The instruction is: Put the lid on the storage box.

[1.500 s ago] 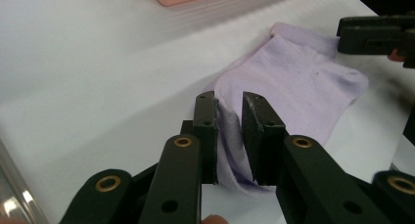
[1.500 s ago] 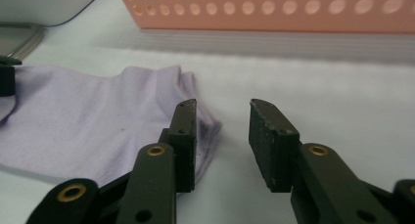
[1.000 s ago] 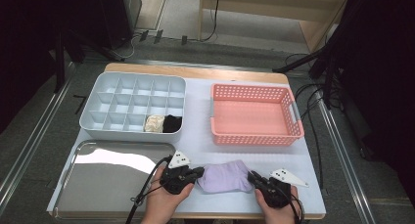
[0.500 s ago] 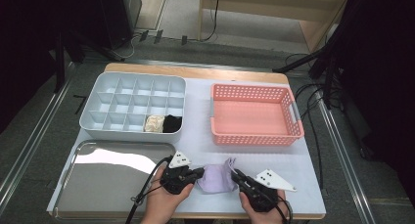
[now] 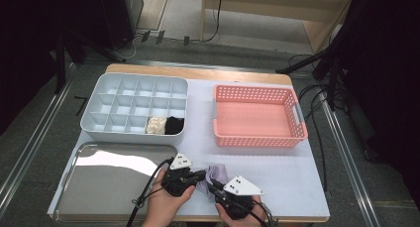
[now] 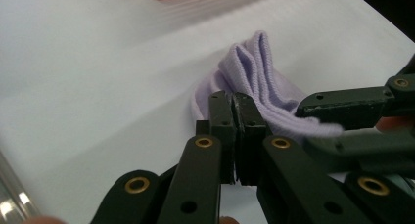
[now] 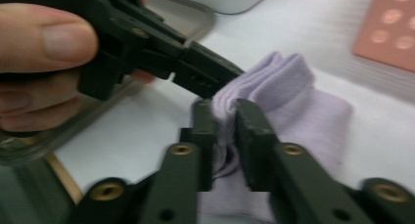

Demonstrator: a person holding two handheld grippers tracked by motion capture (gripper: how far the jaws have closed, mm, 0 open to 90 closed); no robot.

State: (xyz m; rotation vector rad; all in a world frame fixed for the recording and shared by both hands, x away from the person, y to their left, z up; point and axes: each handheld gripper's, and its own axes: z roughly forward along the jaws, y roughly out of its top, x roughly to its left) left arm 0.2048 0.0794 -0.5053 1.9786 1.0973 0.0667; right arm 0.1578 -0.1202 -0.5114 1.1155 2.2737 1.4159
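The lilac sock (image 5: 214,176) lies bunched into folds on the white table top (image 5: 277,172), near the front edge, between the two hands and just right of the steel tray (image 5: 106,180).

The left gripper (image 5: 198,175) is clamped tight on the sock's left edge; in the left gripper view its jaws meet with only a thin fold of the lilac sock (image 6: 266,89) between the pads. The left hand (image 5: 161,204) holds it low over the table.

The right gripper (image 5: 214,187) comes in from the near right, and its jaws have just been opening. In the right gripper view they stand on either side of a ridge of the lilac sock (image 7: 284,94), the fabric lying between them (whether the pads press on it I cannot tell from the blurred picture). The left gripper (image 7: 215,82) crosses just beyond, its tips touching the same bundle.

Farther back on the left stands a grey divided organiser (image 5: 136,85), with a cream item (image 5: 156,125) and a black item (image 5: 174,125) in two adjoining near-row cells. On the far right sits a pink basket (image 5: 257,138), well apart from the sock.
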